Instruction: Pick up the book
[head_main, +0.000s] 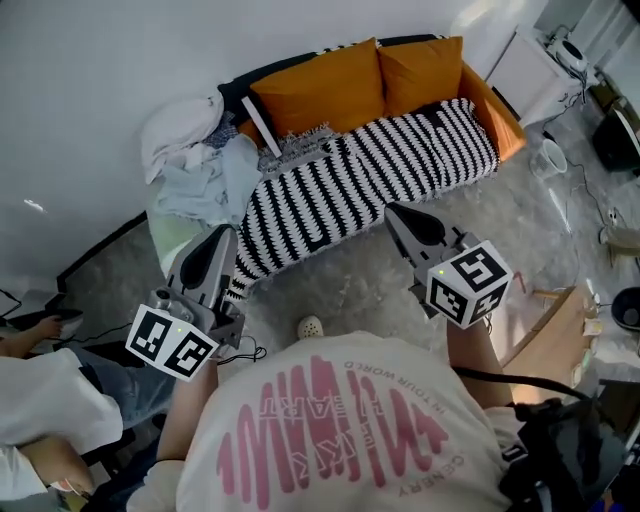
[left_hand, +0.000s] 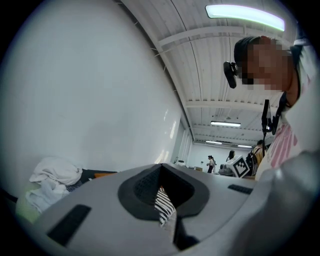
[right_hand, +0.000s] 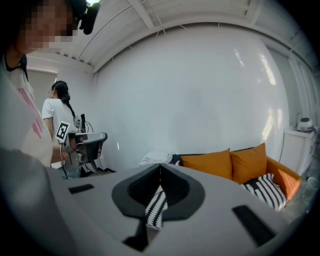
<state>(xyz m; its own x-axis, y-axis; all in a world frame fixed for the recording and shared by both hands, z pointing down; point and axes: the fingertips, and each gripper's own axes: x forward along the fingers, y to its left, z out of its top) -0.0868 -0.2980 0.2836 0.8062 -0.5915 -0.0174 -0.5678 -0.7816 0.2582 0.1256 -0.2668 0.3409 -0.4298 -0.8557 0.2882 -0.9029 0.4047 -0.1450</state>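
The book (head_main: 262, 126), a thin slab with a dark cover and white page edge, leans on the sofa between the pile of clothes and the left orange cushion. My left gripper (head_main: 222, 236) is held over the floor in front of the sofa's left end, well short of the book, jaws together and holding nothing. My right gripper (head_main: 393, 213) hovers before the sofa's middle, also shut and empty. In the left gripper view the closed tips (left_hand: 161, 166) frame a sliver of striped blanket. The right gripper view shows its closed tips (right_hand: 160, 165) likewise. Neither gripper view shows the book.
A black-and-white striped blanket (head_main: 370, 170) covers the sofa seat, with two orange cushions (head_main: 320, 92) behind and crumpled clothes (head_main: 195, 165) at its left end. A slipper (head_main: 310, 326) lies on the floor. A seated person (head_main: 40, 400) is at left, a wooden piece (head_main: 560, 335) at right.
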